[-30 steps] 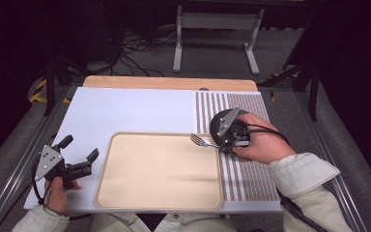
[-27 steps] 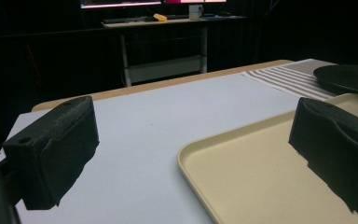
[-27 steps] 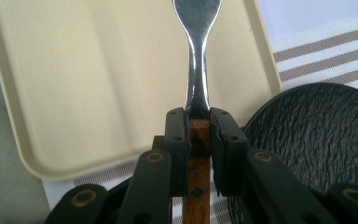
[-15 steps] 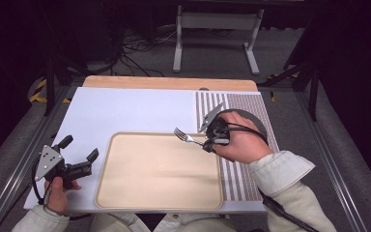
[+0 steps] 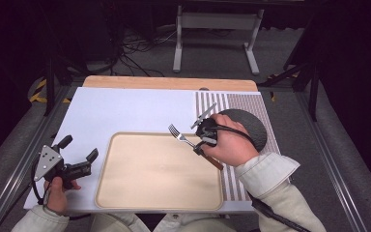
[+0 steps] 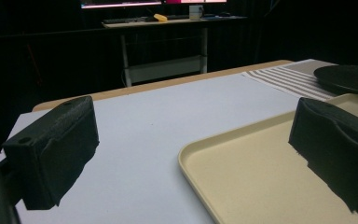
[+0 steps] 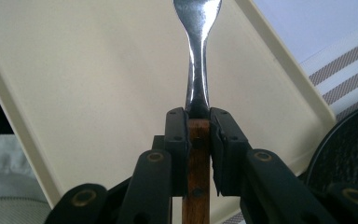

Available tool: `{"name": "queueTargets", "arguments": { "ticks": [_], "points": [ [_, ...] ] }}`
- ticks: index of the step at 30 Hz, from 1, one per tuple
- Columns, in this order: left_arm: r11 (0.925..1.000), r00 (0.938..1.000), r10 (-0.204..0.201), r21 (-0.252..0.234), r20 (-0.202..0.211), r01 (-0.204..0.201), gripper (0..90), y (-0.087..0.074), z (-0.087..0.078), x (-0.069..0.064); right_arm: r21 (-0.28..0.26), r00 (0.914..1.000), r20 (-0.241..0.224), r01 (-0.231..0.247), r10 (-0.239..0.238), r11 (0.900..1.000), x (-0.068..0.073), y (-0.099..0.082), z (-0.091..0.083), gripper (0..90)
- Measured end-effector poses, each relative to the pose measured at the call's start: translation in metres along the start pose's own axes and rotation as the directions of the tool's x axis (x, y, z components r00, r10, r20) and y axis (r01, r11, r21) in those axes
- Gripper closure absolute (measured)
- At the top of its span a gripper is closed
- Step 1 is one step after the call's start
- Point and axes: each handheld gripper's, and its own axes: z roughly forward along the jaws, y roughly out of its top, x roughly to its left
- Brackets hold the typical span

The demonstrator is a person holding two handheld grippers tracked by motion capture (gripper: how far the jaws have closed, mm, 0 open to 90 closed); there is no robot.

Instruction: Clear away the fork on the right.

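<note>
Diff vs earlier frames: left gripper (image 5: pixel 79 155) hasn't budged, parked on the white mat (image 5: pixel 135 108) just off the tray's left edge; right gripper (image 5: pixel 200 145) has carried the fork (image 5: pixel 181 137) leftward, off the striped placemat (image 5: pixel 229 104) and in over the tray's far-right corner, uncovering the dark round plate (image 5: pixel 251 128) behind the hand. Containers: beige tray (image 5: pixel 125 193) has nothing lying in it; the fork head hangs above its far-right part, can't tell if tines touch. Dark plate sits on the striped placemat right of the tray, bare where visible. Left gripper view: jaws wide apart, nothing btwn them, tray corner (image 6: pixel 223 158) just ahead and the dark plate (image 6: pixel 349 77) beyond. Right gripper view: jaws narrow, clamped on the fork (image 7: pixel 196 70) where the wood handle meets the metal neck; handle runs back btwn the jaws toward the cam, steel neck and head stick straight out fwd over the tray (image 7: pixel 98 70). Plate edge (image 7: pixel 349 158) at lower right.
</note>
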Motion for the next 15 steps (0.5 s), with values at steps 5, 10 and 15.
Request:
{"name": "queueTargets", "arguments": {
  "ticks": [5,10,15],
  "points": [
    [1.0,1.0,0.001,0.001,0.001,-0.001,1.9,0.0,0.0,0.0,0.034,0.9952,0.029,-0.095,0.094,0.9949,0.005,0.0,0.009,77.7],
    [1.0,1.0,0.002,0.0,0.001,-0.002,1.9,0.0,0.0,0.0,0.068,0.9813,0.034,-0.191,0.189,0.9792,0.008,-0.001,0.019,77.7],
    [1.0,1.0,0.0,-0.002,0.0,0.0,1.9,0.0,-0.001,0.001,0.099,0.9649,0.037,-0.262,0.26,0.9598,0.01,-0.003,0.027,77.7]
  ]
}}
